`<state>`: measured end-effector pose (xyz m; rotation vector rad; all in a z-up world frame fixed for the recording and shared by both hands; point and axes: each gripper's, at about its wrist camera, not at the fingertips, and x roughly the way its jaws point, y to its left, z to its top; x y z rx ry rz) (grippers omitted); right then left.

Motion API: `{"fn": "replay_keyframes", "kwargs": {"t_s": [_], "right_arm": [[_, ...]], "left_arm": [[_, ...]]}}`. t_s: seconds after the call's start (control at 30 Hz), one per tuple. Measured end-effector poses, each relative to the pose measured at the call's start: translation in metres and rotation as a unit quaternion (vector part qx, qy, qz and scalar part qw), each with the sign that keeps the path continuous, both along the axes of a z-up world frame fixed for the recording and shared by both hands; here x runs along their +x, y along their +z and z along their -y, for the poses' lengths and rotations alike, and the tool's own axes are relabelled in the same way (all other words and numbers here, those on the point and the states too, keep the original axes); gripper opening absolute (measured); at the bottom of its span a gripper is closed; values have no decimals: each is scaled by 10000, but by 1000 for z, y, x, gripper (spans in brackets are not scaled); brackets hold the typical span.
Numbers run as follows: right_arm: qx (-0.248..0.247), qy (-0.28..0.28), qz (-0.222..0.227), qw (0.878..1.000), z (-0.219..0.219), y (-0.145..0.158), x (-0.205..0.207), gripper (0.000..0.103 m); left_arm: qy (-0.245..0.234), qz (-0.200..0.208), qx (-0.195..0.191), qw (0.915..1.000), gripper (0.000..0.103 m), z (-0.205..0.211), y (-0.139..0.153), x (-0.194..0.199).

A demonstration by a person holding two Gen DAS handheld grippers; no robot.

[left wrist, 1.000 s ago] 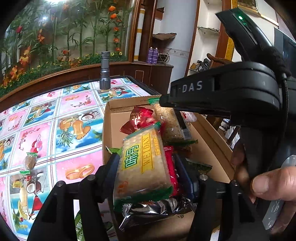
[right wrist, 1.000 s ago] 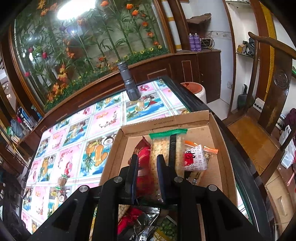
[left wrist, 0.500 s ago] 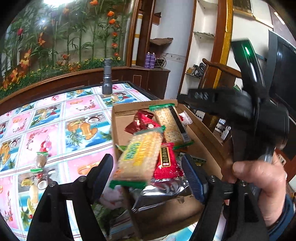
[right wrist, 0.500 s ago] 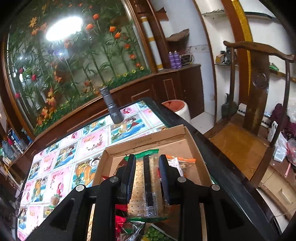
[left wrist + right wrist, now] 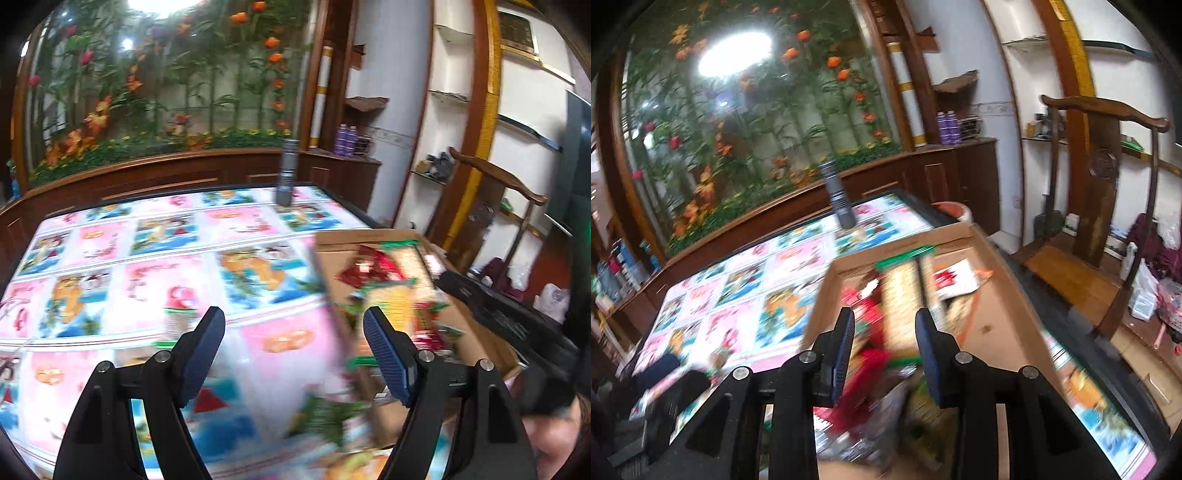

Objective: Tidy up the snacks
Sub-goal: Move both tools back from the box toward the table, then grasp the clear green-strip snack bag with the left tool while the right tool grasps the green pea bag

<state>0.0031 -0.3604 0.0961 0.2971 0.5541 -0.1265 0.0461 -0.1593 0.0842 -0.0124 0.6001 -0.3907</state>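
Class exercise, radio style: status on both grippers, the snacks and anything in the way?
Left gripper opening, nothing between pads. Right gripper opening, empty, over cardboard box. Snack packets lie in box. Flashlight upright at table's far end, clear of work.

Ahead of my fingers I count one cardboard box point(image 5: 997, 317), one flashlight point(image 5: 837, 197) standing beyond it, one wooden chair point(image 5: 1104, 206) off to their right, and two purple bottles point(image 5: 948, 127) far beyond; the snack packets point(image 5: 905, 295) in the box blur past counting
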Motion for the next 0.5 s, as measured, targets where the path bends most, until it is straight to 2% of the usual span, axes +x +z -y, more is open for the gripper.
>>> {"fn": "replay_keyframes", "kwargs": {"t_s": [0.17, 0.27, 0.33, 0.43, 0.5], "right_arm": [[140, 782, -150, 9967, -40, -2, -7, 39], [243, 1202, -182, 9923, -58, -4, -8, 40], [291, 1380, -225, 9897, -66, -6, -8, 44], [424, 1713, -425, 9834, -77, -13, -4, 48], [533, 1888, -497, 9793, -81, -19, -2, 48]], "left_arm": [[732, -420, -14, 9964, 79, -55, -11, 32], [1071, -859, -255, 9902, 79, -95, -23, 55], [1253, -1129, -497, 9844, 79, -119, -33, 68], [1356, -1322, -731, 9792, 79, -130, -44, 78], [1194, -1398, -760, 9800, 79, -125, -50, 81]]}}
